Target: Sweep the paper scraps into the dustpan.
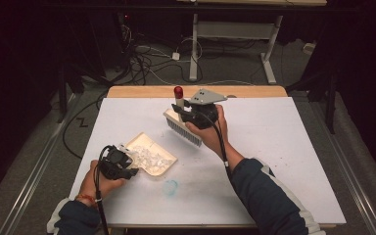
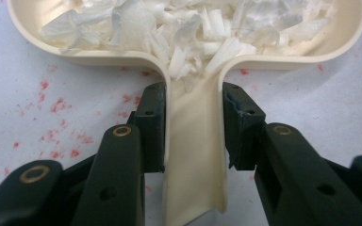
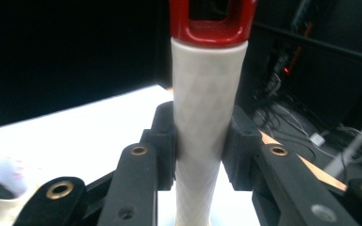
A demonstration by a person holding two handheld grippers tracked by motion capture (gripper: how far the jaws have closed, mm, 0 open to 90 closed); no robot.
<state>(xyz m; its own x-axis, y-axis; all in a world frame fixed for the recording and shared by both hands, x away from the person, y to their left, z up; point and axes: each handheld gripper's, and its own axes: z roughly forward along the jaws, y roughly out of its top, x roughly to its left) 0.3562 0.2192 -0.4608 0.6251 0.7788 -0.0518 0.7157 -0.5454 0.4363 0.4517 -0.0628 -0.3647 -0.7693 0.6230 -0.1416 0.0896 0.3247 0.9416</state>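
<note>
A cream dustpan (image 1: 152, 148) lies on the white table at the left, heaped with white paper scraps (image 2: 188, 28). My left gripper (image 1: 127, 165) is shut on the dustpan's handle (image 2: 194, 141), its pads pressing both sides of it. My right gripper (image 1: 188, 113) is held above the table's middle and is shut on the white handle (image 3: 207, 113) of a hand brush (image 1: 182, 128). The brush's red handle tip (image 1: 178, 91) points away from me and its grey bristles hang over the table.
A faint blue stain (image 1: 170, 186) marks the table near its front edge. Red specks (image 2: 56, 106) dot the surface beside the dustpan. The table's wooden far edge (image 1: 142, 91) faces a floor with cables and a desk frame (image 1: 194, 44).
</note>
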